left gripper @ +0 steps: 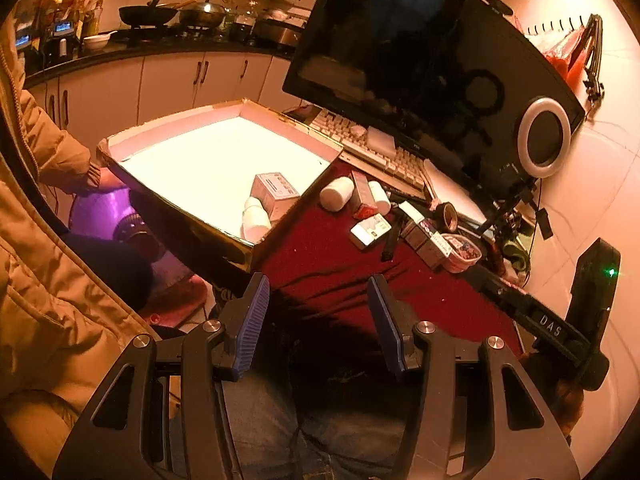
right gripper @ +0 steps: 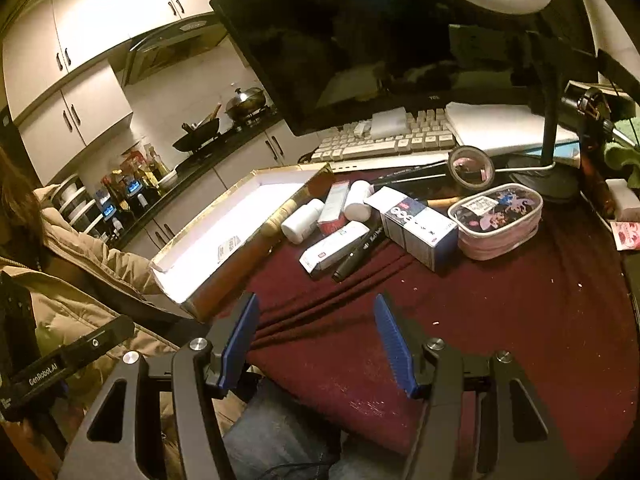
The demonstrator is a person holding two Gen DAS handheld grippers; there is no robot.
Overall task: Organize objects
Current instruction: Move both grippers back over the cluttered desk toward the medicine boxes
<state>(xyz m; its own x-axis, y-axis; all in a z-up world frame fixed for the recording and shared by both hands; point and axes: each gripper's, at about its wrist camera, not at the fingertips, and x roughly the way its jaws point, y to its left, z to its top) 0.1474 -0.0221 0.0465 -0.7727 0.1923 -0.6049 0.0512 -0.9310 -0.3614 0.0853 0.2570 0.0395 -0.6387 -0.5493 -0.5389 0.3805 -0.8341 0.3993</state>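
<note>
A shallow gold-edged box (left gripper: 132,142) with a white inside stands at the table's left, also in the right wrist view (right gripper: 256,174). In it lie a white bottle (left gripper: 256,220) and a small grey carton (left gripper: 276,192). Beside it on the red cloth lie a white bottle (right gripper: 300,222), a red-and-white carton (right gripper: 334,204), a second white bottle (right gripper: 358,204), a flat white box (right gripper: 334,246), a black marker (right gripper: 356,256), a blue-and-white carton (right gripper: 416,226) and a pink pouch (right gripper: 496,220). My left gripper (left gripper: 318,312) and right gripper (right gripper: 316,340) are open and empty, near the front edge.
A keyboard (right gripper: 384,142) and a dark monitor (right gripper: 360,40) stand behind the objects. A tape roll (right gripper: 470,166) and a ring light stand (right gripper: 548,120) are at the right. A person in a tan coat (left gripper: 40,240) sits at the left.
</note>
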